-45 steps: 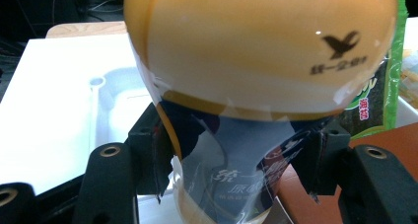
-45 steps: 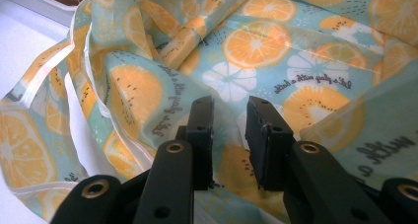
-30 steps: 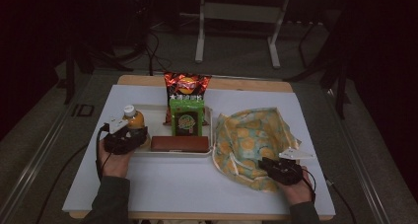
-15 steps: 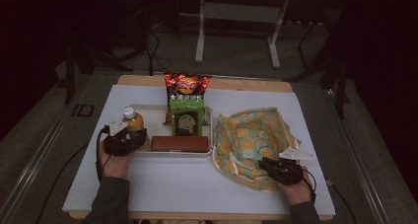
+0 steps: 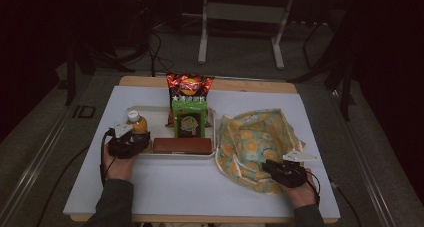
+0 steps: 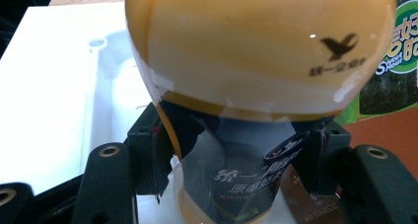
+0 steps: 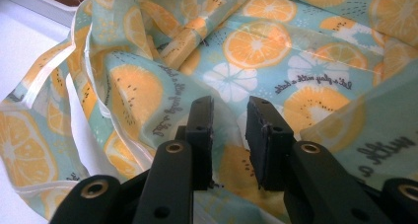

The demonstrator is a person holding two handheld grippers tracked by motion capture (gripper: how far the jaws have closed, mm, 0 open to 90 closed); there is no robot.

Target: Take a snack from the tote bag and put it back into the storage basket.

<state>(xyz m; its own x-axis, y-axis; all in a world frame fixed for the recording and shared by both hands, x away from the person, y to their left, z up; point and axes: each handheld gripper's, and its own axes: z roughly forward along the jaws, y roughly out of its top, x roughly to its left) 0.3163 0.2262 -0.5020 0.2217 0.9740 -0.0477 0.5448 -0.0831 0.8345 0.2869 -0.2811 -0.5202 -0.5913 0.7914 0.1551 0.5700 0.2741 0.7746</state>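
On the left end of the white tray (image 5: 156, 113), just beside the brown bar (image 5: 182, 145): stands upright a small bottle (image 5: 137, 124) of orange drink with a white cap. Sits clamped low down in the left gripper (image 5: 135, 135), one black jaw pressing each side of the dark label band, as seen in the left gripper view (image 6: 236, 160).

Looks like thin clear plastic, full or nearly so: fairly heavy for its size, smooth, and likely to slip or dent if squeezed hard. Calls for a hold on the straight lower body, where the label gives some friction, rather than on the rounded shoulder (image 6: 246, 51), which would squirt out of flat pads. Best kept upright when lifted, since the weight sits above the grip.

Over at the right, on the fruit-print cloth bag (image 5: 255, 132): rests the right gripper (image 5: 270, 166), jaws a narrow gap apart (image 7: 229, 120), no fold visibly pinched between them. Soft, limp cloth (image 7: 256, 46); would sag and collapse unless held open by its hem.

Writing: on the bottle shoulder, a small black bird mark with tiny Chinese characters under it; more Chinese characters in white on the dark label. On the green packet (image 6: 399, 51), round logo reading what looks like "Sweet Hour". On the bag, cursive line starting "Let's play with a", last word unclear. On the red chip bag (image 5: 190, 84), too small to read.
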